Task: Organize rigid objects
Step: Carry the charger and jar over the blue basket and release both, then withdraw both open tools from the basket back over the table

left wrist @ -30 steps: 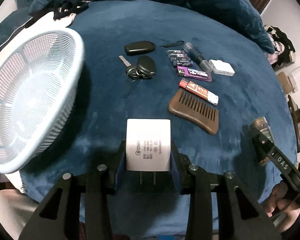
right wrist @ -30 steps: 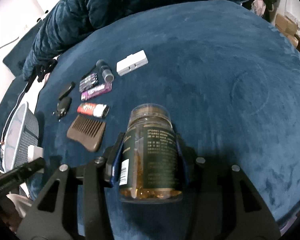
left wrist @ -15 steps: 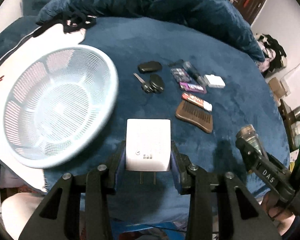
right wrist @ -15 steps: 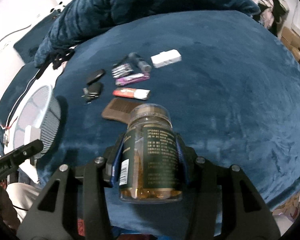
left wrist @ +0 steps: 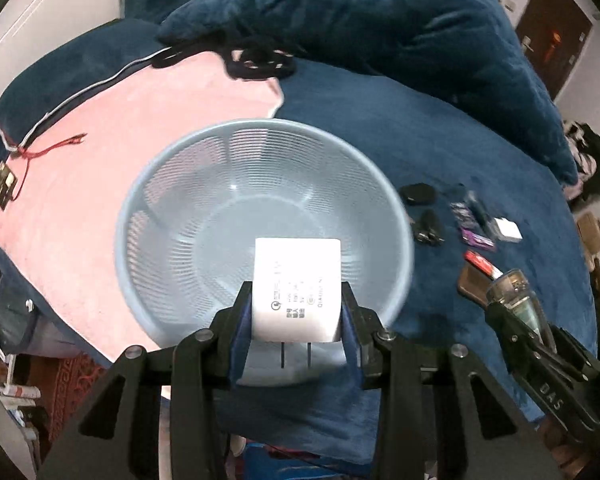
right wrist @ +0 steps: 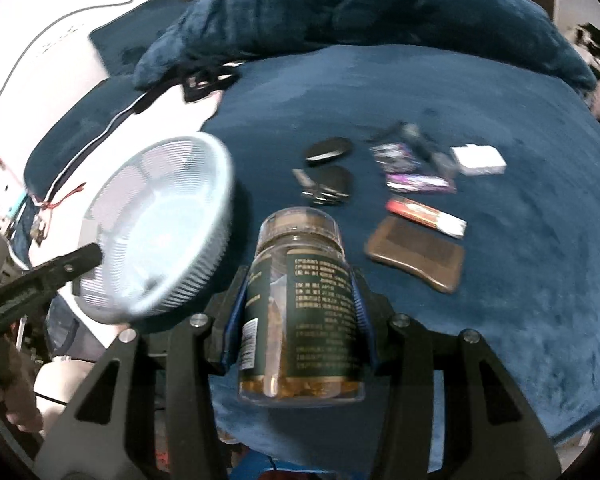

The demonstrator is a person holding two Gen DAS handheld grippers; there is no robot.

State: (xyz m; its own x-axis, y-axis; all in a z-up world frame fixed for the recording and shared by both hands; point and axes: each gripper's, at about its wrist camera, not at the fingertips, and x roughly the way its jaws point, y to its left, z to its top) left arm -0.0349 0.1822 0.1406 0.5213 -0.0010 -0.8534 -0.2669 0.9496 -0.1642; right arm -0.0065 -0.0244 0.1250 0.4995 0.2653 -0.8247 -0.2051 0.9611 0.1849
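1. Pale blue plastic fills the left wrist view: the slotted basket [left wrist: 264,236] sits on the bed, half on a pink cover [left wrist: 112,152], half on the dark blue blanket [left wrist: 440,152]. The left gripper [left wrist: 297,320] pinches a white charger [left wrist: 298,288] by its sides, prongs pointing back toward the camera, and holds it over the basket's near wall. At right, the right gripper [left wrist: 518,316] shows with its bottle.

2. In the right wrist view, the right gripper [right wrist: 298,316] is clamped on a capsule bottle [right wrist: 300,304], cap forward, above the blanket just beside the basket [right wrist: 156,224] — not over it. On the blanket lie a wooden comb [right wrist: 416,252], a red lighter [right wrist: 426,216], car keys [right wrist: 328,180] and a small white box [right wrist: 478,160].

3. Risks, as I judge them: the charger hangs near the rim, so an early release could bounce it out; the basket is light and straddles a soft edge — a knock from either tool could tip it; the bottle's smooth round wall may slip.
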